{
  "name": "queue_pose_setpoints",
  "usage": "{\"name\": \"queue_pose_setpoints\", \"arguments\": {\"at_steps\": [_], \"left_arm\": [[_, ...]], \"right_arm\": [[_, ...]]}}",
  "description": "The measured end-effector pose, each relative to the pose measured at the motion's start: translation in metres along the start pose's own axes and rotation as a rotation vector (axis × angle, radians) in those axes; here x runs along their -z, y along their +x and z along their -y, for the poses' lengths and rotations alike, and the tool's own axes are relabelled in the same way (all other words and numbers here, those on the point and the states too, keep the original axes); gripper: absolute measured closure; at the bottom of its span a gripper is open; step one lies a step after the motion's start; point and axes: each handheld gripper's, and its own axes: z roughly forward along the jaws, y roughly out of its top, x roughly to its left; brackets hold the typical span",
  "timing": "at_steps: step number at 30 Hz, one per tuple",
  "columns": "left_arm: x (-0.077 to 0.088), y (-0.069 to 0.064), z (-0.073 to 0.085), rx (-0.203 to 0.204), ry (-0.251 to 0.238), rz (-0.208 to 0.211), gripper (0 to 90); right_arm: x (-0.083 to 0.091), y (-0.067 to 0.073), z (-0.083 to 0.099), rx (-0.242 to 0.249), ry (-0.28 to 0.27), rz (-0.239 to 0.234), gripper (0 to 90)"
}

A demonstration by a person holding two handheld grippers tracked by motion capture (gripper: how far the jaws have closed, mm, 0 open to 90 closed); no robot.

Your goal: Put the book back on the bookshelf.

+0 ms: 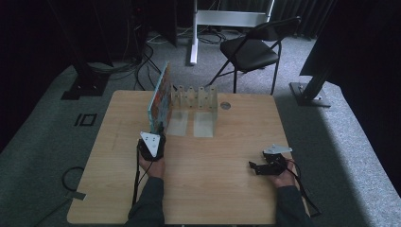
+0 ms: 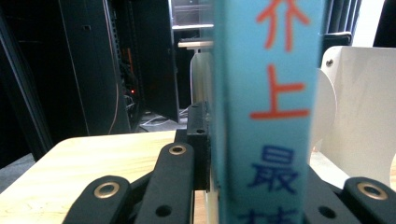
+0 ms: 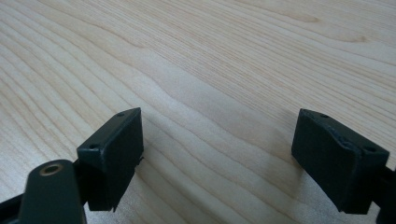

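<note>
Gripping the book (image 1: 160, 97) upright at centre-left of the high view, the left gripper (image 1: 158, 130) has its fingers clamped on the spine beside the rack (image 1: 195, 97). Keeping it vertical should ease it into a slot. The right gripper (image 1: 254, 166) rests wide open, lower right on the surface (image 1: 213, 189).

The right hand-held gripper (image 3: 217, 154) hangs wide apart over the bare wooden table (image 3: 224, 56).

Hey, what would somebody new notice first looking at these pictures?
Probably the colourful book, standing upright on edge at the left end of the clear slotted rack near the table's far side. The left gripper is shut on its light-blue spine. The right gripper sits open over bare wood near the right front.
</note>
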Motion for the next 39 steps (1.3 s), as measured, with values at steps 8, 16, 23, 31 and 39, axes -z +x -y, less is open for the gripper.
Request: {"name": "queue_pose_setpoints", "arguments": {"at_steps": [8,16,23,31,39], "left_arm": [[-0.002,-0.002,0.001,-0.011,-0.002,0.004,80.4],[-0.003,-0.001,0.004,-0.017,0.012,0.0,80.3],[-0.004,-0.001,0.007,-0.019,0.015,0.008,80.4],[-0.002,-0.002,0.009,-0.024,0.024,0.017,80.6],[0.001,-0.001,0.011,-0.023,0.036,0.027,80.8]], "right_arm": [[0.0,0.0,0.0,0.0,0.0,0.0,16.4],[0.0,0.0,0.0,-0.001,0.0,0.0,16.5],[0.0,0.0,0.0,-0.001,0.001,0.0,16.4],[0.0,0.0,0.0,-0.001,0.001,0.0,16.4],[0.0,0.0,0.0,-0.003,0.001,-0.001,16.4]]}}
